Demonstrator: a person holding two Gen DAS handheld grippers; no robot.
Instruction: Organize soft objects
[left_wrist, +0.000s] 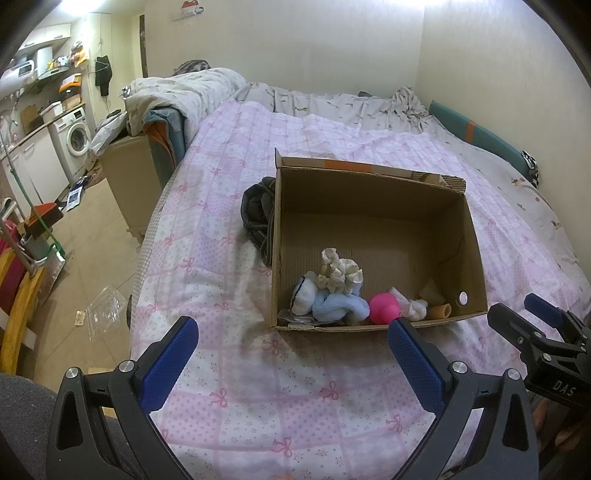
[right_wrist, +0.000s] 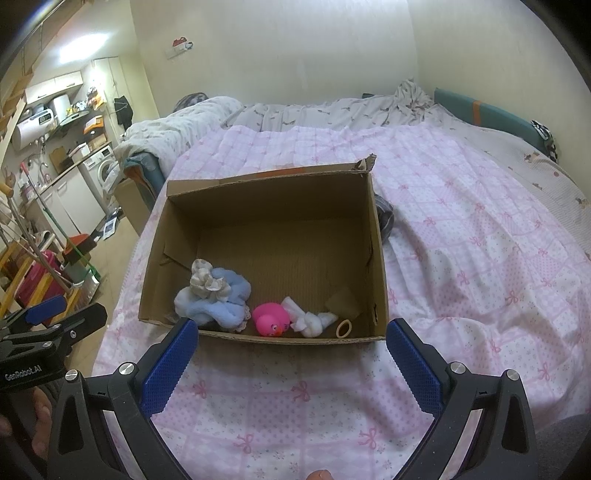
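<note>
- The box (left_wrist: 373, 206) sits on the bed (left_wrist: 229, 369); inside, along its near wall, lie a blue cloth (right_wrist: 225, 299), a cream cloth (right_wrist: 205, 282), a pink duck (right_wrist: 271, 319), a white cloth (right_wrist: 310, 321) and a ring (right_wrist: 344, 328).
- Outside the box, touching its side wall, lies a dark garment (left_wrist: 256, 212), likely the 1 soft thing left to sort.
- The garment lies ahead and slightly left of the left hand-held gripper (left_wrist: 291, 343); that hand-held gripper seems better placed.
- The right hand-held gripper (right_wrist: 291, 343) faces the box's near wall.
- Both hand-held grippers gape wide, holding nothing.
</note>
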